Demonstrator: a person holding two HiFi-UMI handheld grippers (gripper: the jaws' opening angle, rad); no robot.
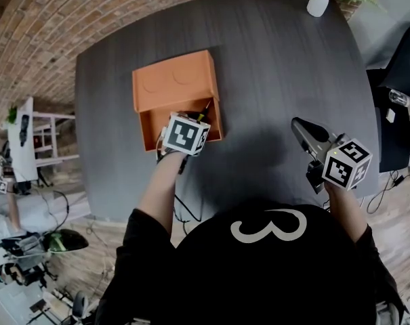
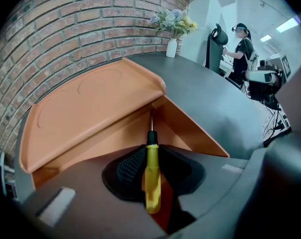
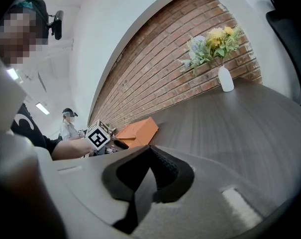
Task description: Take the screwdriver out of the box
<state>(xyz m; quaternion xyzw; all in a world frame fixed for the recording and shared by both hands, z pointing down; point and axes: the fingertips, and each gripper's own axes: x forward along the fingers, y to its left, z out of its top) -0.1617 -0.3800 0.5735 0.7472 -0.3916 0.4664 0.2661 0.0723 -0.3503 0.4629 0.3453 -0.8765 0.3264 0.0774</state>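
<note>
An orange box [image 1: 147,131] stands open on the dark table [image 1: 279,73], its lid [image 1: 174,80] laid back flat. My left gripper [image 1: 191,116] reaches steeply down into the box. In the left gripper view it [image 2: 152,176] is shut on the yellow handle of the screwdriver [image 2: 152,178], whose black collar and metal shaft point up toward the box's far corner. The screwdriver's dark tip [image 1: 206,107] shows above the marker cube. My right gripper [image 1: 299,126] hovers over bare table to the right, well apart from the box [image 3: 138,129], its pads [image 3: 162,168] together with nothing between them.
A white vase with flowers [image 1: 318,4] stands at the table's far right corner. A brick wall [image 2: 90,29] runs behind the box. A black chair [image 1: 401,73] is beyond the table's right edge. A person [image 2: 242,49] stands in the background.
</note>
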